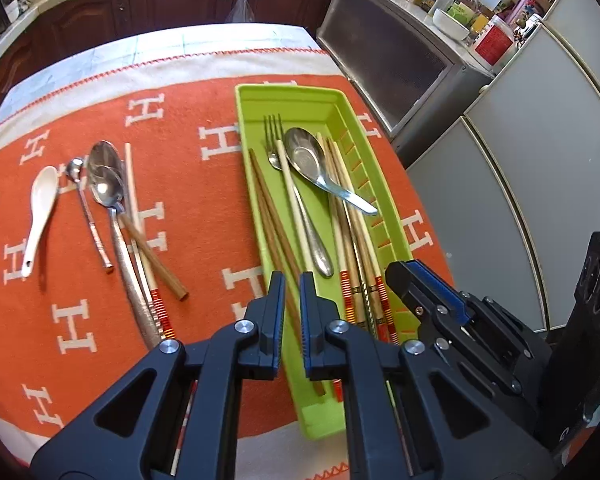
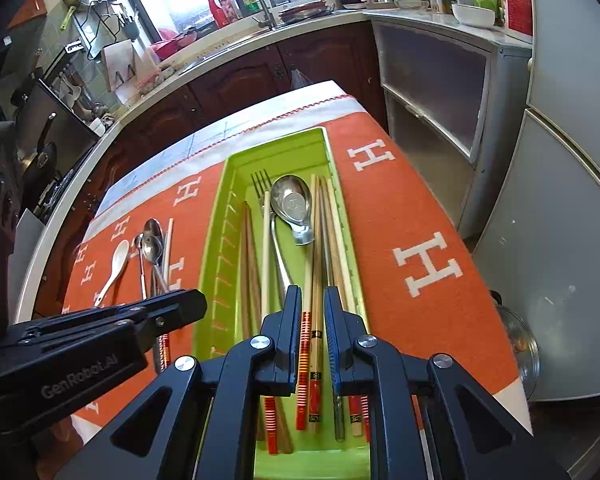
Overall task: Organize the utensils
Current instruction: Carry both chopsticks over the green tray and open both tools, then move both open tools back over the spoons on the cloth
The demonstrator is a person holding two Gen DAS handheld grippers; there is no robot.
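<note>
Left gripper (image 1: 292, 280): nearly closed, nothing clamped.
Right gripper (image 2: 313, 294): slightly parted; chopsticks (image 2: 305, 344) between, contact unclear.
Tray (image 1: 260, 92): near end hidden.

A tray (image 1: 384, 184) on the tabletop (image 1: 204, 216) holds a fork (image 1: 274, 136), spoon (image 1: 306, 158) and chopsticks (image 1: 272, 216); more spoons (image 1: 104, 176) and chopsticks (image 1: 156, 256) lie loose to its left.

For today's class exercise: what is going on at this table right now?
A person with a gripper in each hand is sorting utensils into a green tray. The left gripper and right gripper both hover over the tray's near end; neither visibly holds anything. The tray already holds chopsticks, a fork and a ladle. Several spoons and more chopsticks still lie on the orange cloth.
</note>
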